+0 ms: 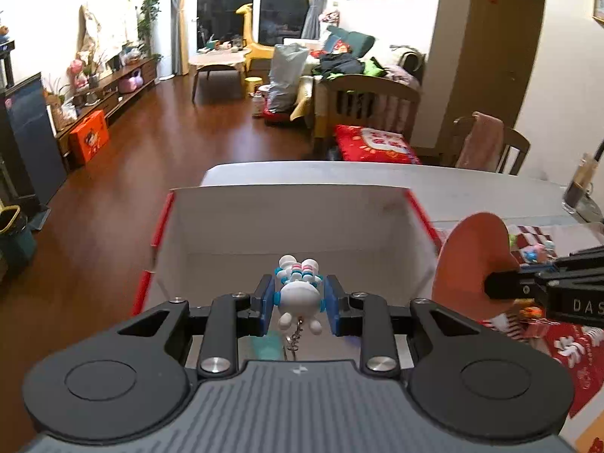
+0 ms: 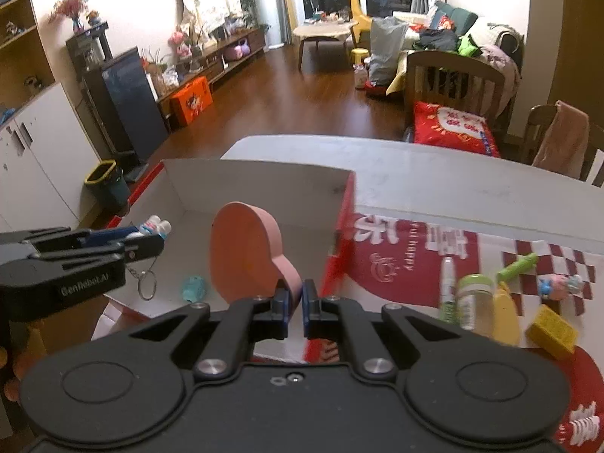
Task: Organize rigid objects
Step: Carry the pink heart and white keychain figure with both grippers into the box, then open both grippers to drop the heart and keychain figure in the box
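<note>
At the lower centre of the left wrist view, the left hand-held gripper (image 1: 299,304) is narrowly parted and clamps a white figure keychain (image 1: 300,294) between its blue pads, above the open white box (image 1: 287,222) with red edges. In the right wrist view, the right hand-held gripper (image 2: 295,302) is pinched tight on the thin edge of a pink heart-shaped piece (image 2: 245,253), upright over the same box. A small teal object (image 2: 193,289) lies on the box floor, lower left of the piece.
</note>
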Tool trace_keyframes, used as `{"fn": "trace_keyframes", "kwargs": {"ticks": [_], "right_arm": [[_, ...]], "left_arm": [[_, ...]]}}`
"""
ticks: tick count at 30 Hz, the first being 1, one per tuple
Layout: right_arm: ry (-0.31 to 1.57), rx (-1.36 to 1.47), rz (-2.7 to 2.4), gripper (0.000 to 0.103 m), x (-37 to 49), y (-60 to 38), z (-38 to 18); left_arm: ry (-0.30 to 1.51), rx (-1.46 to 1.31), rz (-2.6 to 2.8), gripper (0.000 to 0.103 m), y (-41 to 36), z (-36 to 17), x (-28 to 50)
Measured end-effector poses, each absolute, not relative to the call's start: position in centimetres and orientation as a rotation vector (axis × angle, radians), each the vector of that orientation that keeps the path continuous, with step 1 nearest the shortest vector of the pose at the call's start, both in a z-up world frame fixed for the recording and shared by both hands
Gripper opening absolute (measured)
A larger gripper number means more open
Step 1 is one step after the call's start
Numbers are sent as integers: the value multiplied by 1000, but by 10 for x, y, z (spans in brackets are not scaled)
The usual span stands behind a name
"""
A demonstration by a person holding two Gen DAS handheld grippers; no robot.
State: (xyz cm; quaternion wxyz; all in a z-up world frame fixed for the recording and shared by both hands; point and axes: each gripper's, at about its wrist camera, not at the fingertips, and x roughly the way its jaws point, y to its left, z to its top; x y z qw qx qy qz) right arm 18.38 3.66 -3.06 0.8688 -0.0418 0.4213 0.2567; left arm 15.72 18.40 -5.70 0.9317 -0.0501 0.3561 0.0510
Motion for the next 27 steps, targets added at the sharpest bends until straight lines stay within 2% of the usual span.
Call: {"fn": "trace_keyframes", "kwargs": {"ticks": [10, 27], "right_arm": [[944, -199, 537, 6, 203, 101, -71], [1023, -361, 583, 6, 203, 159, -109]], "left_arm": [[793, -94, 147, 28, 232, -84, 197], [1040, -76, 164, 28, 238, -125, 245]]}}
